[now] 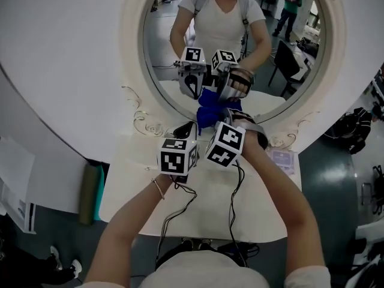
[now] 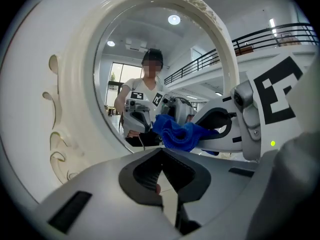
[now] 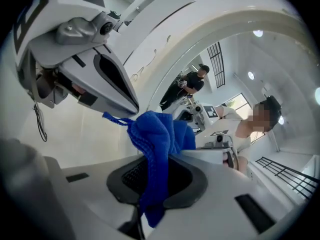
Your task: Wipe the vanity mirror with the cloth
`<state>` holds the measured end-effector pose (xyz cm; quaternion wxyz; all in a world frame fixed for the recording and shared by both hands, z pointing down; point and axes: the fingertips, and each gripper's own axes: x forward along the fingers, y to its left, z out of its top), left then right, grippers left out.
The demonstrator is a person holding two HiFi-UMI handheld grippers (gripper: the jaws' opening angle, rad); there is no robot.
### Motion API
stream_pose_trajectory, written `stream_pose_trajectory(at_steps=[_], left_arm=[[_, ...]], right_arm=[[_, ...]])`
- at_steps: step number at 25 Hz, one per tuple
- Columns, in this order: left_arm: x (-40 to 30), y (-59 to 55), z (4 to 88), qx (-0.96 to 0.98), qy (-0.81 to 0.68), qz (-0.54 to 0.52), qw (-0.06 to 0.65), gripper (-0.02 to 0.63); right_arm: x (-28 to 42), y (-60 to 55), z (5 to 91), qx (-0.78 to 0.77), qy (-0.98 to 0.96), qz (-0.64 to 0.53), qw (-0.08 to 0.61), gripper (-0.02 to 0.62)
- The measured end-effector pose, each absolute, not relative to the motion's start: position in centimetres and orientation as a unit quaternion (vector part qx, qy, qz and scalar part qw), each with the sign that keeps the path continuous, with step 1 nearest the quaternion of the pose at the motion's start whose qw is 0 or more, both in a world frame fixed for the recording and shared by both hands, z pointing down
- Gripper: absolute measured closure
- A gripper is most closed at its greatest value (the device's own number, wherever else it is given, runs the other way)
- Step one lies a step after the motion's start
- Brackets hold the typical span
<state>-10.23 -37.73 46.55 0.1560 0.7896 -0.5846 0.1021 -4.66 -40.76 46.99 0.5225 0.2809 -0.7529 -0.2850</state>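
Two grippers stood side by side over the white surface (image 1: 264,212), close before the vanity mirror (image 1: 161,56). The right gripper (image 3: 157,181) had its fingers clamped on the blue cloth (image 3: 157,134), which was bunched toward the mirror's lower edge, apparently ready for wiping; contact with the glass could not be confirmed. The left gripper (image 2: 161,174) had its fingers closed on nothing and seemed idle. No container was visible.
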Motion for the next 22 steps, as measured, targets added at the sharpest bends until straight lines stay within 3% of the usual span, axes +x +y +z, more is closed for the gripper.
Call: stream_pose_trajectory(at_steps=[13, 22], left_arm=[[-10.7, -36.1, 51.9, 0.773, -0.589, 0.128, 0.198, 0.601], [-11.2, -35.4, 52.4, 0.764, -0.597, 0.128, 0.206, 0.601]], right_arm=[[-4.7, -40.6, 54.0, 0.247, -0.767, -0.245, 0.540, 0.529], [-4.9, -40.5, 54.3, 0.238, -0.770, -0.239, 0.542, 0.529]])
